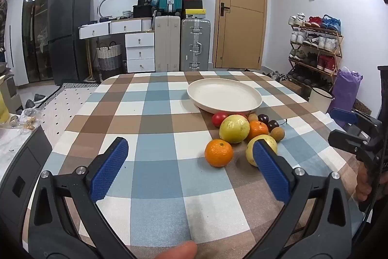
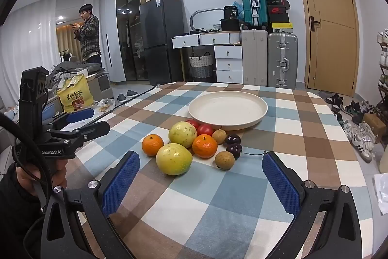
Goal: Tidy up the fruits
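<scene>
We hold both grippers above the near part of a table [image 2: 315, 137] covered by a checked cloth. The left gripper [image 1: 191, 162] has its blue pads spread as wide as they go, with nothing between them; its right pad sits in front of a yellow-green fruit [image 1: 263, 141] in the left wrist view, but we cannot tell whether it touches. The right gripper [image 2: 201, 176] is likewise fully spread and holds nothing.

The fruits lie in a tight cluster toward the middle of the table, just in front of a cream plate [image 2: 228, 111], which is bare. In the cluster we see two oranges [image 2: 152, 145] [image 2: 205, 146], two large yellow-green fruits [image 2: 174, 159] [image 2: 182, 134], red tomatoes [image 2: 205, 129] against the plate's near rim, two small brown fruits [image 2: 224, 160] [image 2: 219, 136] and two dark cherries [image 2: 234, 148] [image 2: 232, 138].

The cloth is open on the table's left half, between the cluster and the near edge, and behind the plate up to the far edge. The right edge drops toward shoes on the floor.

On the left gripper's body, seen from the right wrist view, we read "GenRobot.AI". A yellow bag [image 2: 74, 96] past the left edge carries printed characters that we cannot read. A box in the stack beside the teal suitcase [image 2: 253, 3] shows the Nike swoosh.
</scene>
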Available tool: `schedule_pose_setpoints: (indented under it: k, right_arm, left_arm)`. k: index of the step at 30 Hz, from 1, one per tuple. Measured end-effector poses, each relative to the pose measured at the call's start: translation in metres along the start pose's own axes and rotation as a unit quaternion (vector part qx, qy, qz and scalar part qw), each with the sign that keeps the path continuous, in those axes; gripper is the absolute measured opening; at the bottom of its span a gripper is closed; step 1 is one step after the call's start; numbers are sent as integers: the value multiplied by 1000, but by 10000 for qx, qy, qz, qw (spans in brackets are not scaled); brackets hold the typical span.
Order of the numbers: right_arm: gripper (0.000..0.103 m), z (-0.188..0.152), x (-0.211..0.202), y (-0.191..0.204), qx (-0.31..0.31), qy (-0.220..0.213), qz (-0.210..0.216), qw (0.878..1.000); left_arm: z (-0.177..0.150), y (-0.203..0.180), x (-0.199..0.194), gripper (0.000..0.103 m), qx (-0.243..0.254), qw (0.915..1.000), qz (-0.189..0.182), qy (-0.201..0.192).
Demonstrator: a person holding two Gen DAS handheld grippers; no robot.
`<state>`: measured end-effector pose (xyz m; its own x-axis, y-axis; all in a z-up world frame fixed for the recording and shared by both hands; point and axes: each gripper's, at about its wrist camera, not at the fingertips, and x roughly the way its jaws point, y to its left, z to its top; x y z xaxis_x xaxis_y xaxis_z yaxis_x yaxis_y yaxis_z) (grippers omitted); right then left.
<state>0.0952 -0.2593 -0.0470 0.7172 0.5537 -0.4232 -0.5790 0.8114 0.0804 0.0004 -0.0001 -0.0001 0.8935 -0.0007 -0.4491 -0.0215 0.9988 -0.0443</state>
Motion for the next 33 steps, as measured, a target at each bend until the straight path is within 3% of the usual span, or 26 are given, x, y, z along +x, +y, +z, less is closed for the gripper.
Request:
schedule_pose_setpoints:
  k: [33]
  right_arm:
    - [103,0,-1,2,-16,-11,-10,10000]
  left_arm:
    - [0,-2,0,102,51,10000,12,-83]
